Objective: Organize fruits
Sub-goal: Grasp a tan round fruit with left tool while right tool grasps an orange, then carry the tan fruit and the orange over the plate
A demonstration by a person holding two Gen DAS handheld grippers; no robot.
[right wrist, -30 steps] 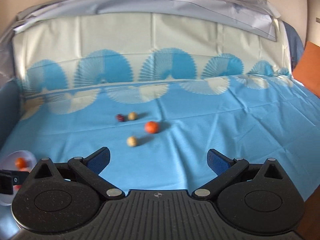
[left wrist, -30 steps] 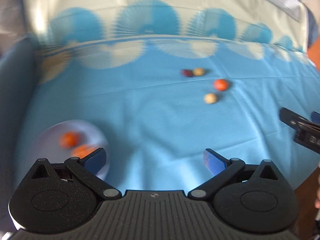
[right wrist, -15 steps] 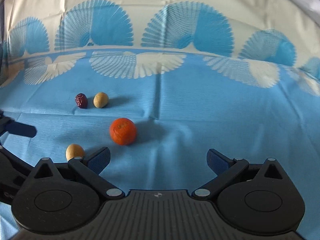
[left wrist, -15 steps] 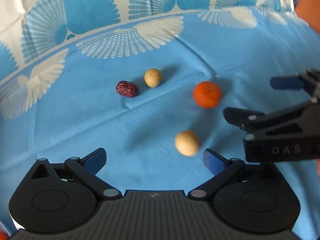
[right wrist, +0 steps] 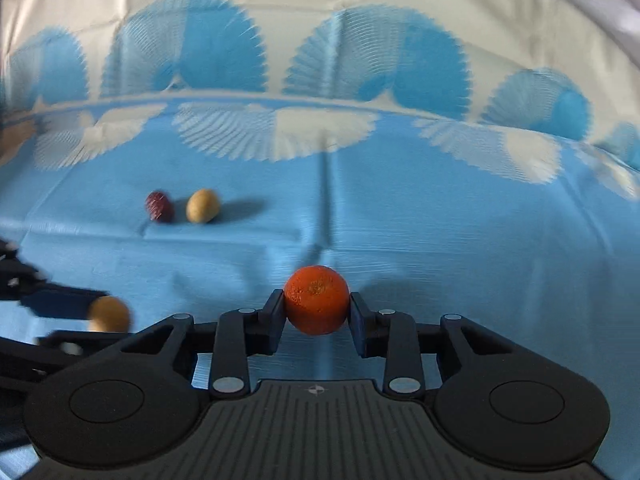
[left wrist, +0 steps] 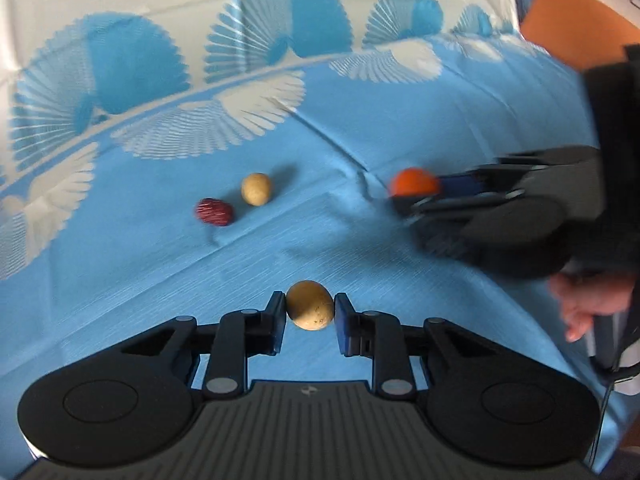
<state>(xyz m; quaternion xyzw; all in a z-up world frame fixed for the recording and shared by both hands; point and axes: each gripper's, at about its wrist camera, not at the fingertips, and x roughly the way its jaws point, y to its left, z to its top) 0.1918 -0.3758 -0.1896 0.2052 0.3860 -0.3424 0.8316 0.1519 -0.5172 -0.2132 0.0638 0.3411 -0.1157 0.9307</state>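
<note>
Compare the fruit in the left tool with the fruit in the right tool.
The left tool grips a tan fruit; the right tool grips an orange fruit. The tan fruit is egg-shaped and lightly speckled, while the orange fruit is round, dimpled and clearly larger. Both tools have just been closing, and each fruit now sits clamped between blue pads above the blue cloth.

On the tablecloth [right wrist: 440, 232], a jujube [right wrist: 159, 207] lies just left of a longan [right wrist: 203, 205]; nearer the cameras, an orange [right wrist: 316, 299] sits right of a second longan [left wrist: 310, 305], well apart from that pair.
</note>
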